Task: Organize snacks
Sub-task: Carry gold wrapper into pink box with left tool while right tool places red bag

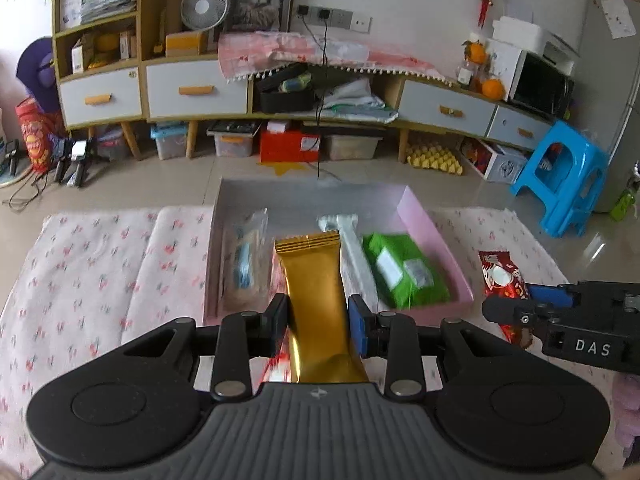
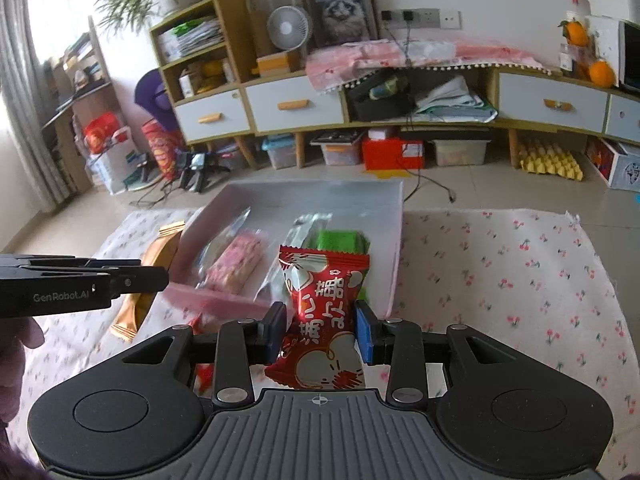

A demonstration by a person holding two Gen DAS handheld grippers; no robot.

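Two tools, left [image 1: 318, 316] around gold packet [image 1: 316, 300], right [image 2: 320, 330] around red packet [image 2: 324, 320], lower ends hidden.

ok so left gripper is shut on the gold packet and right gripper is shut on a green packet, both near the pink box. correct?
Not quite. The right gripper is shut on a red packet, not a green one; the right wrist view shows it. The green packet already lies inside the pink box. The rest holds: the left gripper is shut on the gold packet, both near the box.
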